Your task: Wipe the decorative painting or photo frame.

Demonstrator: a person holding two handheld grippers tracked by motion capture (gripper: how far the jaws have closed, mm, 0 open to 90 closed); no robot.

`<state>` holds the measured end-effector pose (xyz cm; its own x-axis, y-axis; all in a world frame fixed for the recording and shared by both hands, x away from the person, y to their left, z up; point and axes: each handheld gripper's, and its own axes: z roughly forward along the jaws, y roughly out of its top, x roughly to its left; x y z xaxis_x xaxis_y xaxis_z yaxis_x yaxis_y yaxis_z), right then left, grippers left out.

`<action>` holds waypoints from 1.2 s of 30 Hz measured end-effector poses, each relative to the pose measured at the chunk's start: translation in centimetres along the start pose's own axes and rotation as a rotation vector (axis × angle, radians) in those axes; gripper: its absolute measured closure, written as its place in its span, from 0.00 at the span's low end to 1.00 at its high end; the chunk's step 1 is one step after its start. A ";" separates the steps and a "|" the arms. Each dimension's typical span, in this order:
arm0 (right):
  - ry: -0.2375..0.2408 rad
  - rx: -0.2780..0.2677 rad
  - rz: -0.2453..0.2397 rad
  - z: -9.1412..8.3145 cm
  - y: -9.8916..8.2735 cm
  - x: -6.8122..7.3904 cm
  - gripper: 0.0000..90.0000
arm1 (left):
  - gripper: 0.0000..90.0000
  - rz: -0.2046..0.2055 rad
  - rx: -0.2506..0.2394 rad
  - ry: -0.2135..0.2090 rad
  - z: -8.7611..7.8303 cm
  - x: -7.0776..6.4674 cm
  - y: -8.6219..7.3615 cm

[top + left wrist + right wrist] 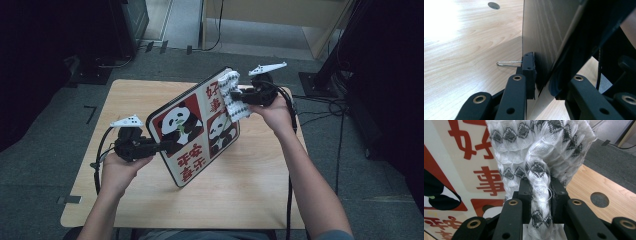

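A square panda board [197, 131] with red characters is tilted up off the wooden table [150, 200]. My left gripper [167, 146] is shut on its lower left edge; in the left gripper view the pads [529, 72] clamp the thin board [541, 30] edge-on. My right gripper [239, 96] is shut on a white cloth with grey zigzags [234, 95], which rests against the board's upper right face. In the right gripper view the cloth [539, 157] bunches between the jaws, in front of the board [461, 170].
A thin metal wire stand [507, 63] sticks out from the board's back over the table. A round cable hole [599, 199] lies in the tabletop near the right gripper. Cables and stand bases sit on the grey floor [330, 105] to the right.
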<state>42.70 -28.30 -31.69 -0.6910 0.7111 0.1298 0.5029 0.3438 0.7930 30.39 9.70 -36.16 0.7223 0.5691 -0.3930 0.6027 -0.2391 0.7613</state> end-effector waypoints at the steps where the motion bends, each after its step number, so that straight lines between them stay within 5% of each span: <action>1: 0.000 0.001 0.003 0.0 -0.1 0.0 0.85 | 0.86 0.000 0.001 0.002 0.0 0.0 0.0; 36: 0.038 0.024 0.024 1.4 -3.4 -0.1 0.85 | 0.86 -0.009 0.007 0.000 0.0 0.0 0.1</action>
<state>41.83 -28.71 -35.19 -0.6977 0.6956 0.1714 0.5312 0.3418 0.7752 30.41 9.68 -36.09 0.7167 0.5714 -0.3999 0.6116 -0.2396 0.7540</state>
